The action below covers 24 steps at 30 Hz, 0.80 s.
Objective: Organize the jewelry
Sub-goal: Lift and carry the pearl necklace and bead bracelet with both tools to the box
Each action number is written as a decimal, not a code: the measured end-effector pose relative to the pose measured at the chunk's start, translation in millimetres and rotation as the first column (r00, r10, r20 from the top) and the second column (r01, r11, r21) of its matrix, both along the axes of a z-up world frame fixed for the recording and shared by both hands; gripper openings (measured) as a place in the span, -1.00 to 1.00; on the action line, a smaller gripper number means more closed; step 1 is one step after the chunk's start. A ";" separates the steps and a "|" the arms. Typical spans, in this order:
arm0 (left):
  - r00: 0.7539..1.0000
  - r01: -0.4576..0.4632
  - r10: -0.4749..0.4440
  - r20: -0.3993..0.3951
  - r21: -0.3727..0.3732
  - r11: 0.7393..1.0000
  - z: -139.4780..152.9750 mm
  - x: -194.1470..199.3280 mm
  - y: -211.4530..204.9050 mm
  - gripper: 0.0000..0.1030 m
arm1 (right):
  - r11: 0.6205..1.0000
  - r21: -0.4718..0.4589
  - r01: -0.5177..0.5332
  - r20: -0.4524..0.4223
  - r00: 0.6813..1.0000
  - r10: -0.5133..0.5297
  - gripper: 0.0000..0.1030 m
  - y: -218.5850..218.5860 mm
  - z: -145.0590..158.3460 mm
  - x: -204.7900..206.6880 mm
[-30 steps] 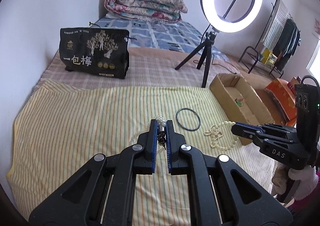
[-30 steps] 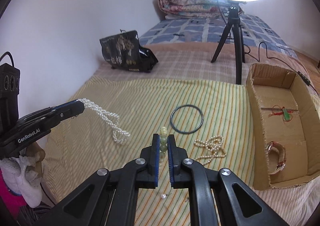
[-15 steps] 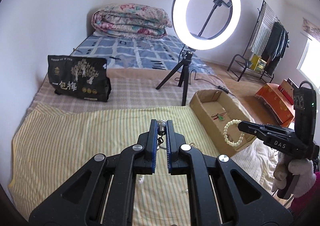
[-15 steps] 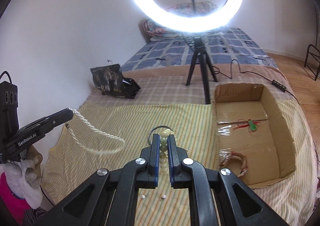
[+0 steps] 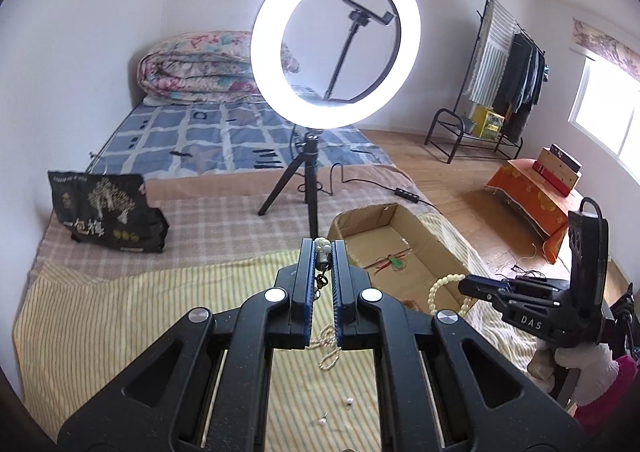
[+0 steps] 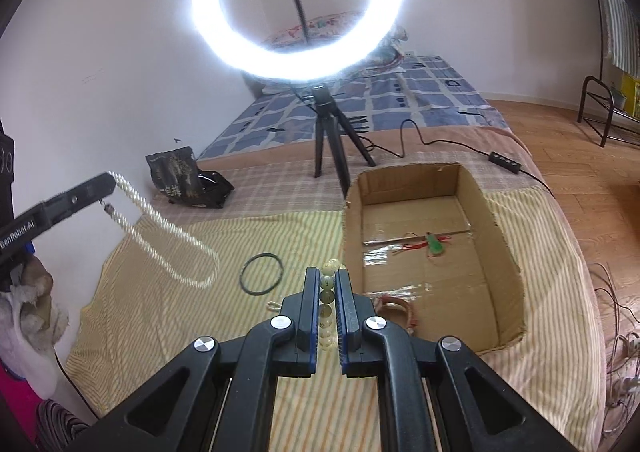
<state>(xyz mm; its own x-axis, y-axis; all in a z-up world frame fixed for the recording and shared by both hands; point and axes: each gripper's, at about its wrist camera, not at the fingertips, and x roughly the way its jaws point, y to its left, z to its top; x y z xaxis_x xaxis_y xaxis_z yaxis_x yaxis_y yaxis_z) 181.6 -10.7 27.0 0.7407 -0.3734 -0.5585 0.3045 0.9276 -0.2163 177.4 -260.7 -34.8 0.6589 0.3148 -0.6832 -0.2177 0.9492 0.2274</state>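
Observation:
My left gripper is shut on the clasp end of a white pearl necklace, which hangs in a swinging loop above the striped cloth. My right gripper is shut on a pale green bead bracelet and holds it in the air at the near left corner of the open cardboard box. The box holds a green pendant on a red cord and a brown bangle. A black ring and a second pearl strand lie on the cloth.
A lit ring light on a black tripod stands behind the box. A black printed bag sits at the back left. Two loose pearls lie near me on the cloth. The bed edge drops to a wooden floor on the right.
Both grippers have risen and swung right toward the box. The pearl necklace has left the cloth and hangs free. The bracelet has moved from the cloth to the box's corner.

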 end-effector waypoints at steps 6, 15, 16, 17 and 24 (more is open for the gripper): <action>0.999 0.048 -0.048 0.013 0.004 0.999 12.3 19.5 -37.1 -0.90 | 1.000 0.001 0.030 -0.003 1.000 -0.030 -0.90 -24.5 1.2 -0.6; 0.993 0.110 -0.111 0.033 0.027 0.994 24.9 45.0 -92.6 -0.90 | 0.999 -0.004 0.055 -0.010 0.998 -0.055 -0.90 -44.5 0.0 7.2; 0.993 0.115 -0.116 0.034 0.027 0.993 25.3 47.6 -97.8 -0.90 | 0.998 -0.002 0.056 -0.013 0.998 -0.056 -0.90 -46.0 -0.7 8.2; 0.992 0.117 -0.118 0.036 0.029 0.993 25.9 50.1 -102.9 -0.90 | 0.998 -0.003 0.058 -0.015 0.998 -0.058 -0.90 -47.3 -1.1 8.9; 0.990 0.132 -0.134 0.031 0.057 0.990 23.0 75.3 -134.0 -0.90 | 0.998 0.001 0.068 -0.028 0.997 -0.068 -0.90 -54.1 -4.7 11.3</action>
